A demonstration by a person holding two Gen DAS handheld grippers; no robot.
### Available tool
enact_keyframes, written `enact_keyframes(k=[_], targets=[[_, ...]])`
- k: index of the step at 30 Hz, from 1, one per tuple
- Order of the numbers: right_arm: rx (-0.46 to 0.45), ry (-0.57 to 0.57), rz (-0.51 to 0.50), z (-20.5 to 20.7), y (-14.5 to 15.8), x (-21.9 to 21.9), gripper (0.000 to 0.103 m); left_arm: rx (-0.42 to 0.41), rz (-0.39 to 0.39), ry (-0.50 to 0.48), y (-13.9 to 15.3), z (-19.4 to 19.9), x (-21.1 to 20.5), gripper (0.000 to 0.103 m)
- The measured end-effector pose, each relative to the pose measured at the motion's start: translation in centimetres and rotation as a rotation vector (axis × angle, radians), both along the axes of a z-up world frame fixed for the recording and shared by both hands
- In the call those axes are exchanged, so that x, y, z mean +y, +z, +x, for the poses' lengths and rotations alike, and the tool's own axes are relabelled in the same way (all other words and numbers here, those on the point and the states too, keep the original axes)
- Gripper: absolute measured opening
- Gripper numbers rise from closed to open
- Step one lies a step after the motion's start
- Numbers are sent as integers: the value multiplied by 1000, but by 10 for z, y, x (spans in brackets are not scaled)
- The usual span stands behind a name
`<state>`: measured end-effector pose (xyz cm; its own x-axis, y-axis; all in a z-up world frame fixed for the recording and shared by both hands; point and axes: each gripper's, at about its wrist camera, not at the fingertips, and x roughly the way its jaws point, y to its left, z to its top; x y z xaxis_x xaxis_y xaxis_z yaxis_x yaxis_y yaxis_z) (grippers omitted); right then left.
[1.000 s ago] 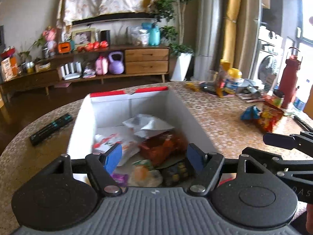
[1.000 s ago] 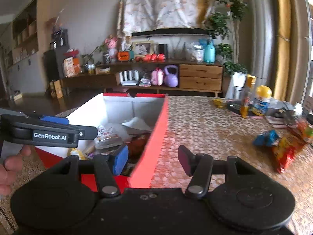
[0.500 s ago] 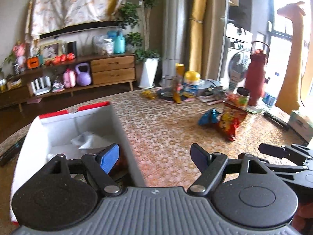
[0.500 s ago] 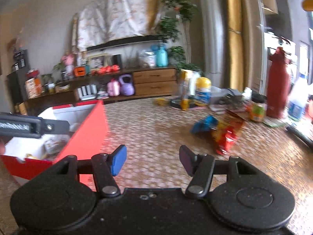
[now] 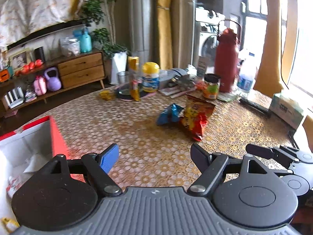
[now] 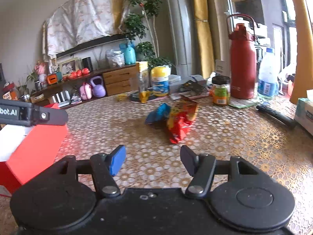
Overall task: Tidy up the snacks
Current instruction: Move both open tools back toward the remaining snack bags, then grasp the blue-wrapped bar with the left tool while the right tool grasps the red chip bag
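Observation:
A red and yellow chip bag (image 5: pixel 195 117) (image 6: pixel 181 121) lies on the patterned table, with a small blue snack packet (image 5: pixel 169 114) (image 6: pixel 157 114) touching its left side. The red box with a white inside (image 5: pixel 29 146) (image 6: pixel 33 145) stands at the left and holds several snack packets. My left gripper (image 5: pixel 154 156) is open and empty, aimed at the table short of the two bags. My right gripper (image 6: pixel 152 158) is empty too, its jaws opening, and points toward the chip bag. The left gripper's finger (image 6: pixel 39 114) shows over the box in the right wrist view.
At the table's far side stand a red flask (image 6: pixel 242 62), a water bottle (image 6: pixel 268 76), a jar (image 6: pixel 221 90), a yellow-lidded tub (image 6: pixel 160 81) and a yellow pouch (image 6: pixel 143 82). A black remote (image 6: pixel 275 115) and a tissue box (image 5: pixel 287 107) lie at the right edge.
Both grippers have swung right, away from over the box and toward the chip bag and blue packet. The box has slid to the left edge of both views. The right jaws stand slightly wider.

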<state>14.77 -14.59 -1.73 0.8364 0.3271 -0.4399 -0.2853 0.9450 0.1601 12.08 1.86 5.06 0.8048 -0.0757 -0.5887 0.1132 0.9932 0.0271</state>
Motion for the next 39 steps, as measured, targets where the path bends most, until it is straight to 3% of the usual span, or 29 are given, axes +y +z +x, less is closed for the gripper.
enact_keyframes(k=[11,21,31,39], targets=[[14,-70,64,30,-11,-41,61,86,66,-67,-14,74,-43,80],[45,-98,135,46,-24,-70,62,198,23,-152,-41,153,-47,80],[83,-120,171,62,-42,-88,62,221,70,-230,-74,213,-42,80],[80,-89,146,80,-42,-79,63,226,26,-256,-90,244,-31,80]])
